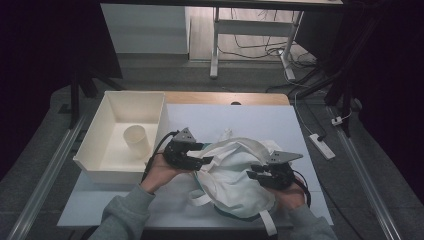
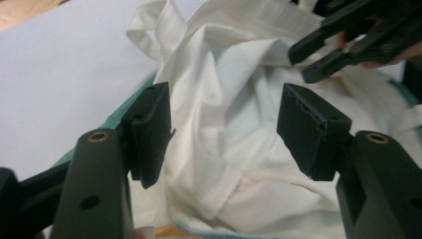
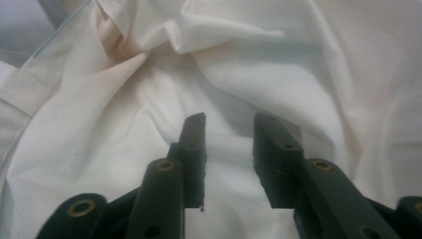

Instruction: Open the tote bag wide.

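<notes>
**Both tongs released over the bag**

Nearest the person, two grey sleeves come in from the bottom of the high view, each hand holding tongs over a crumpled white bag (image 1: 231,176). The bag lies on the near half of the desk (image 1: 260,120), right of the middle, its straps trailing off at the front edge and a strip of teal showing underneath.

The left tongs (image 1: 207,160) sit at the bag's left edge with the jaws spread wide. In the left gripper view the cloth lies behind the gap and neither pad presses on it (released, then). The right tongs (image 1: 255,172) hang over the bag's right side, pointing toward the left ones. Their jaws stand a narrower gap apart, and in the right gripper view the rumpled cloth shows between and beyond them without being pinched.

Farther left on the desk stands a white bin (image 1: 95,127), with a pale cup (image 1: 136,141) upright inside it. Beyond the desk, a white frame and loose cables lie on the floor.
</notes>
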The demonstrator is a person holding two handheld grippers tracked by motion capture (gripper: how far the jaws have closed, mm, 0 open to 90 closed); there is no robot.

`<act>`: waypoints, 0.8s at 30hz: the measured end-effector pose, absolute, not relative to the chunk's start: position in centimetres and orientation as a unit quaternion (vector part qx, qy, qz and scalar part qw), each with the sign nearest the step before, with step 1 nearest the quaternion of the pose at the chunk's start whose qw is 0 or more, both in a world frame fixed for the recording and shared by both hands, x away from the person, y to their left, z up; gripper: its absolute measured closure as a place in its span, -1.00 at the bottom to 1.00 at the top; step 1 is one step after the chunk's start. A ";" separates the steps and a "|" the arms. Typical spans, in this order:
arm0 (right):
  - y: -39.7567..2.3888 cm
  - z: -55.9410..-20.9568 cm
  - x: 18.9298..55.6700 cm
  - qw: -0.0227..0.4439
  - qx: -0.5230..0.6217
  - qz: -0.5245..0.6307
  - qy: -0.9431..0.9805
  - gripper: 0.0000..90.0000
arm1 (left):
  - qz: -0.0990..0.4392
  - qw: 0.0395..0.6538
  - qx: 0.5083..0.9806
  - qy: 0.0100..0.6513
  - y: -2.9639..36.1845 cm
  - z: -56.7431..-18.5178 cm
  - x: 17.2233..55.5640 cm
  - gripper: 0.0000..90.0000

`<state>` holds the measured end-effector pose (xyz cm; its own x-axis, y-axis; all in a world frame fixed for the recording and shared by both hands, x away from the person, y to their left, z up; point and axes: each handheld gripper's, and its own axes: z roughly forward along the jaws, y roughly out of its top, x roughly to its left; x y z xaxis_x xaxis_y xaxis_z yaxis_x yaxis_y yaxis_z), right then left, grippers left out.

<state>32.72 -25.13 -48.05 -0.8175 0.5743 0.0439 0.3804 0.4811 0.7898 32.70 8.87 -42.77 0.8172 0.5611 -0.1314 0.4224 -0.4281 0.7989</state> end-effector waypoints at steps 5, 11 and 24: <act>-25.8 -48.0 32.4 0.131 0.289 0.442 0.839 0.26 | 0.087 0.457 0.834 0.296 10.3 -41.5 31.7 -0.20; -26.6 -47.4 31.3 0.153 0.291 0.456 0.827 0.12 | 0.117 0.469 0.814 0.322 12.4 -40.4 30.8 -0.24; -27.0 -47.5 31.0 0.171 0.288 0.445 0.831 0.05 | 0.141 0.463 0.794 0.367 16.5 -40.1 30.8 -0.28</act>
<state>30.96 -26.95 -47.52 -0.7758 0.6304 -0.0276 0.3265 0.4385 0.8373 30.81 16.49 -40.14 0.6901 0.7143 -0.1166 0.4527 -0.3004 0.8395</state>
